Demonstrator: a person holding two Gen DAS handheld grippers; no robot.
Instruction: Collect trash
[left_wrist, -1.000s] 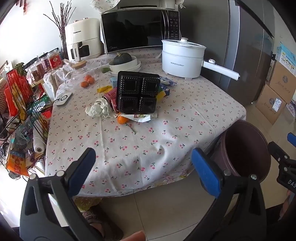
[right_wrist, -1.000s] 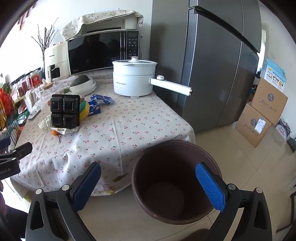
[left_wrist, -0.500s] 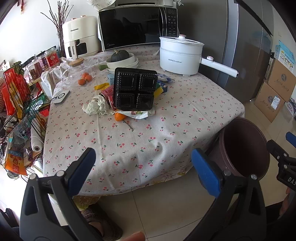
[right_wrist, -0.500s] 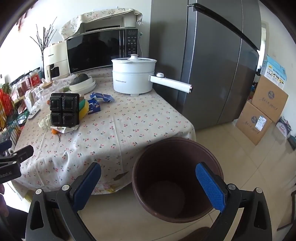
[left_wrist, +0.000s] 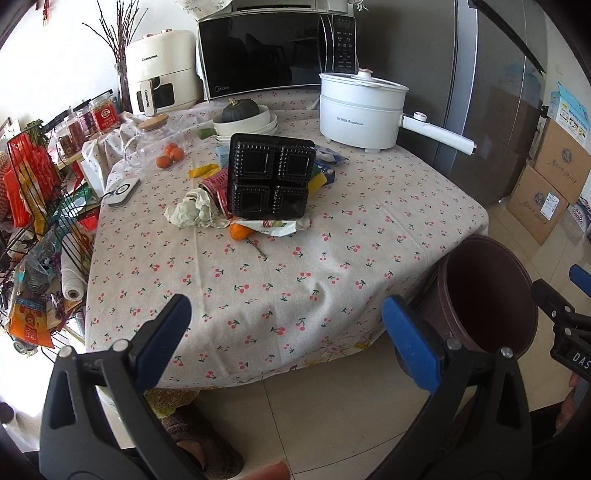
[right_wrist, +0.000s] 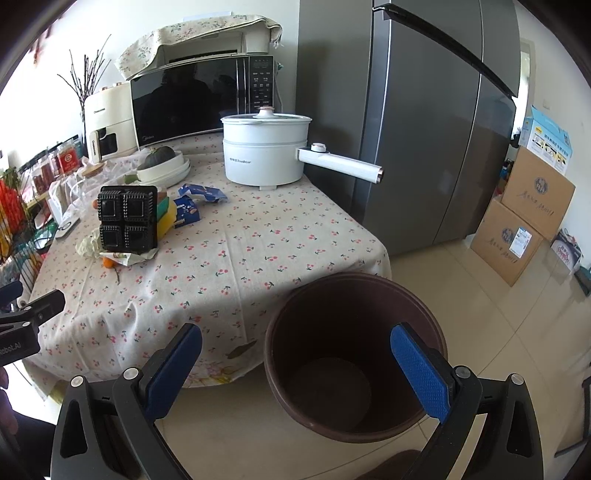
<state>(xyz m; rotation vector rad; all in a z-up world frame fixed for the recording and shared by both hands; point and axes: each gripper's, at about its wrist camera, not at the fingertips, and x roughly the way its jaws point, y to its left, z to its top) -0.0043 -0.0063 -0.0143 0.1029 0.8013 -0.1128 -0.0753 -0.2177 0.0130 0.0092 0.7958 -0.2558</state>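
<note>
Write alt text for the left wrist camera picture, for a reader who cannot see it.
An open left gripper with blue pads faces a table in a cherry-print cloth, where a black plastic tray stands among crumpled paper and wrappers. A brown bin sits on the floor at the table's right corner.

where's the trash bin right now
The brown bin stands on the floor at the table's near right corner, straight ahead of the open right gripper.
</note>
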